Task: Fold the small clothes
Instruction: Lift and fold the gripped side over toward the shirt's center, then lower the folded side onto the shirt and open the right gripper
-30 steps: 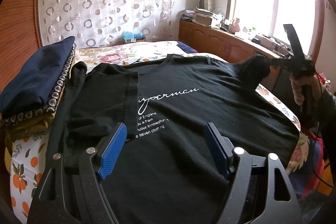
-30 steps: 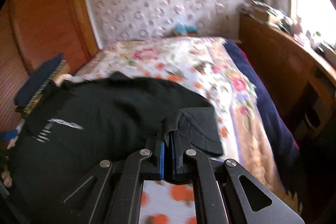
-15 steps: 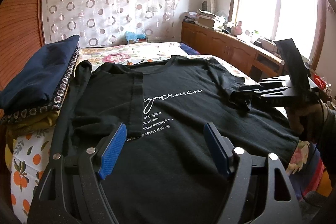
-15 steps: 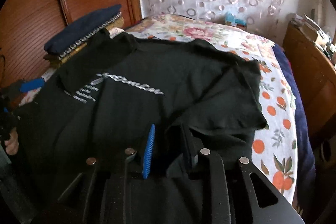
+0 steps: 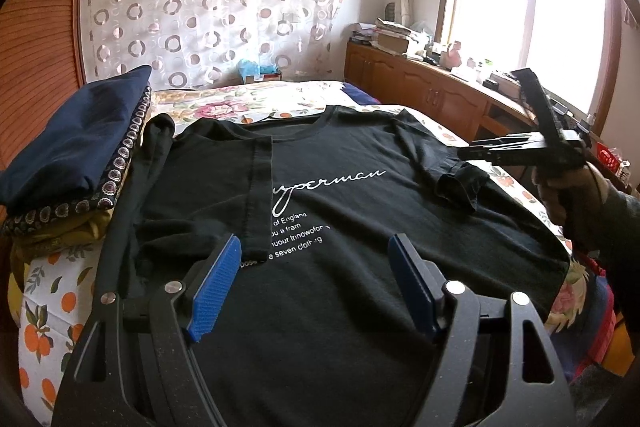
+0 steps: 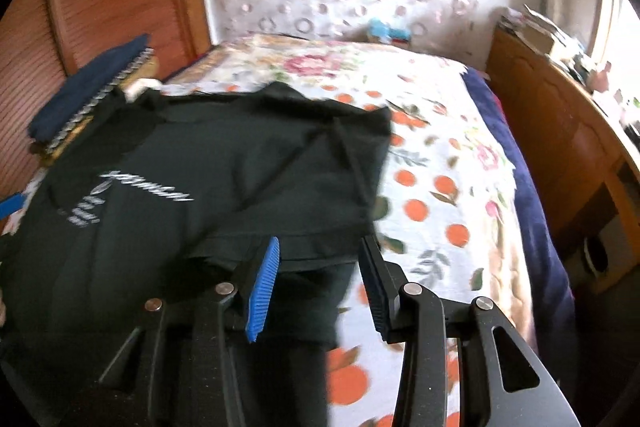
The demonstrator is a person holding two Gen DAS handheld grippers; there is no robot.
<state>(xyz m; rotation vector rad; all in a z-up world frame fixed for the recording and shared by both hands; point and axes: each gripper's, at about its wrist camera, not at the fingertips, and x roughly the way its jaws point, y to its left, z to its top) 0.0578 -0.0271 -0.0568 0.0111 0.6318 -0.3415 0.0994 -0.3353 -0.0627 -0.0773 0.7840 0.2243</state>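
We are looking across the bed (image 5: 52,291) from left to right. At about nine o'clock in the left wrist view, a pile of folded clothes (image 5: 76,151) is sitting by the wooden wall, just beside the shirt's edge. The black T-shirt (image 5: 320,227) is lying flat in the middle of the bed, its white writing (image 5: 320,187) facing up and its left side folded in over the front. We are holding the left hand-held gripper (image 5: 314,281) at six o'clock, low over the shirt. It is wide apart and gripping nothing. At about three o'clock, the shirt's right sleeve (image 5: 460,185) is lying crumpled on the shirt. Just past it, a hand (image 5: 568,187) is holding the right hand-held gripper (image 6: 318,279). In the right wrist view its jaws are opening, and the sleeve (image 6: 304,251) is lying loose below them, let go.
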